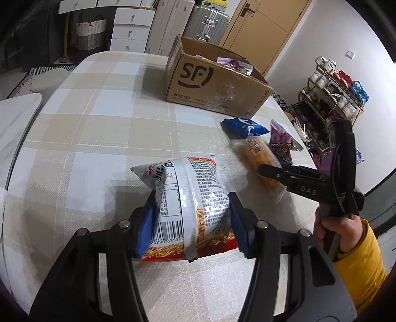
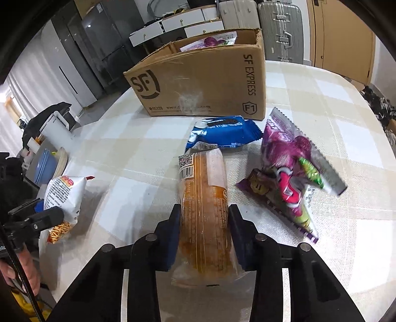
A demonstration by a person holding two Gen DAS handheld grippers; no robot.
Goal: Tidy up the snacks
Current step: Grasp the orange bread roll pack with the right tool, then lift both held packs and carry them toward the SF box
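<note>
My left gripper (image 1: 191, 218) is shut on a white and red bag of crispy sticks (image 1: 190, 195), seen too in the right wrist view (image 2: 63, 195). My right gripper (image 2: 204, 230) is shut on an orange snack in clear wrap (image 2: 204, 198), which also shows in the left wrist view (image 1: 257, 153). A blue cookie pack (image 2: 222, 135) and a purple candy bag (image 2: 292, 171) lie on the checked tablecloth (image 2: 321, 104). The open SF cardboard box (image 1: 210, 84) stands at the back and holds purple packs.
A shoe rack (image 1: 331, 99) stands right of the table. A suitcase (image 1: 208, 23) and white drawers (image 1: 131, 27) stand behind it. Stacked bowls (image 2: 49, 166) sit off the table's left edge.
</note>
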